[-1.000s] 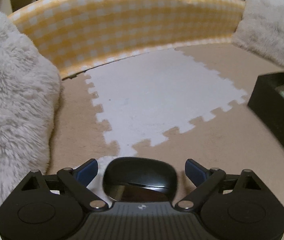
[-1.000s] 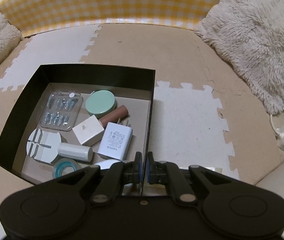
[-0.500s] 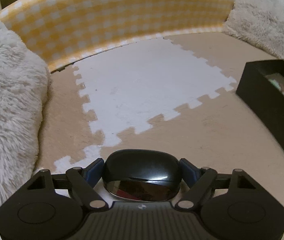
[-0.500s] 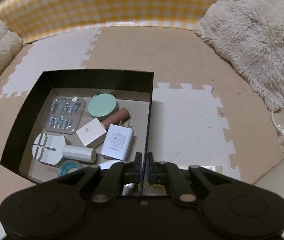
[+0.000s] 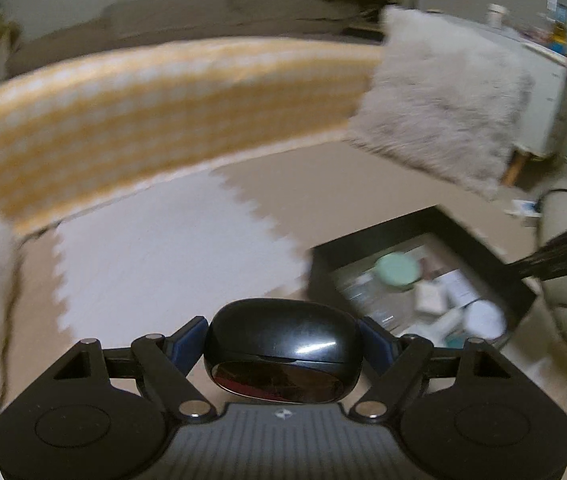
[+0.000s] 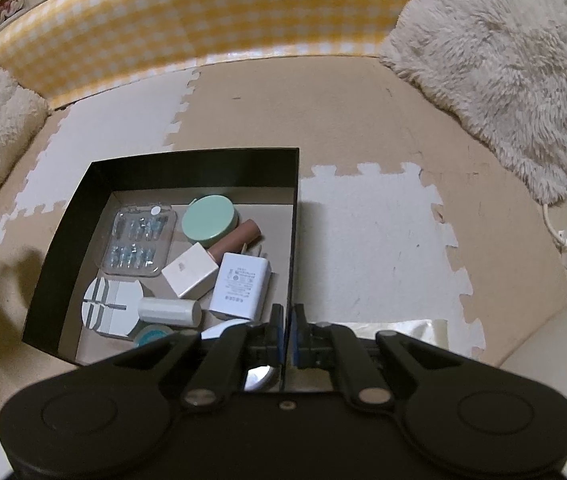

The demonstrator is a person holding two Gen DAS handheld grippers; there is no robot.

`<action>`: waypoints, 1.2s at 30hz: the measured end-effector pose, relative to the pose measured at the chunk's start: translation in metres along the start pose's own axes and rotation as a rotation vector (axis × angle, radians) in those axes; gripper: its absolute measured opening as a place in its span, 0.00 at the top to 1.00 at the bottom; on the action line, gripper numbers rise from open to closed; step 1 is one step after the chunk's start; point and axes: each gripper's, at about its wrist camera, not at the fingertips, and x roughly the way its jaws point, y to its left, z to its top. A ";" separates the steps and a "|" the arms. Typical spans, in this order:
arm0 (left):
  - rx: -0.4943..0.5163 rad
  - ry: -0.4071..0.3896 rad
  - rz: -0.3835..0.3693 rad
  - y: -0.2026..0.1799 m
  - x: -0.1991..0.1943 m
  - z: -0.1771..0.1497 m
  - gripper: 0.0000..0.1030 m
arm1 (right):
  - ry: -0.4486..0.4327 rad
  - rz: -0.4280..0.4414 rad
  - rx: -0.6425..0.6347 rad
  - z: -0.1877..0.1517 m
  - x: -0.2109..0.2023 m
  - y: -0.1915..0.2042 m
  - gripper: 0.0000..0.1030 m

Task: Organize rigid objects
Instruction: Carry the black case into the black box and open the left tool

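You had most items already lying in the black box (image 6: pixel 95 208); your left gripper (image 5: pixel 283 344) clamped the glossy black case (image 5: pixel 281 350), off the mat and short of the box; your right gripper (image 6: pixel 287 330) pinched the box's wall.

- Glossy black mouse (image 5: pixel 283 344) between blue pads (image 5: pixel 187 344).
- Black box (image 6: pixel 187 168) with a grey-brown inside.
- Mint-green round compact (image 6: pixel 209 218).
- Dusty-pink tube (image 6: pixel 239 236).
- White charger (image 6: pixel 241 284) with grey print; white cube (image 6: pixel 189 274); white cylinder (image 6: pixel 169 312).
- Clear blister pack (image 6: pixel 137 238) with pale blue pieces.
- Floor mat (image 6: pixel 343 120) of beige and white puzzle tiles.
- Yellow-and-white gingham bolster (image 6: pixel 187 20).
- Cream shaggy cushion (image 6: pixel 503 60).
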 end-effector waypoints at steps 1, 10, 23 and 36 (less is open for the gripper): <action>0.033 -0.005 -0.015 -0.011 0.002 0.006 0.22 | 0.000 0.001 0.001 0.000 0.000 0.000 0.96; 0.359 0.072 -0.066 -0.088 0.059 0.028 0.22 | 0.000 0.006 -0.004 -0.002 -0.002 -0.001 0.96; 0.631 0.200 -0.070 -0.100 0.121 0.035 0.21 | 0.002 0.031 0.014 -0.002 -0.001 -0.005 0.96; 0.477 0.184 -0.110 -0.079 0.117 0.035 0.00 | 0.011 0.023 0.018 -0.001 -0.001 -0.004 0.96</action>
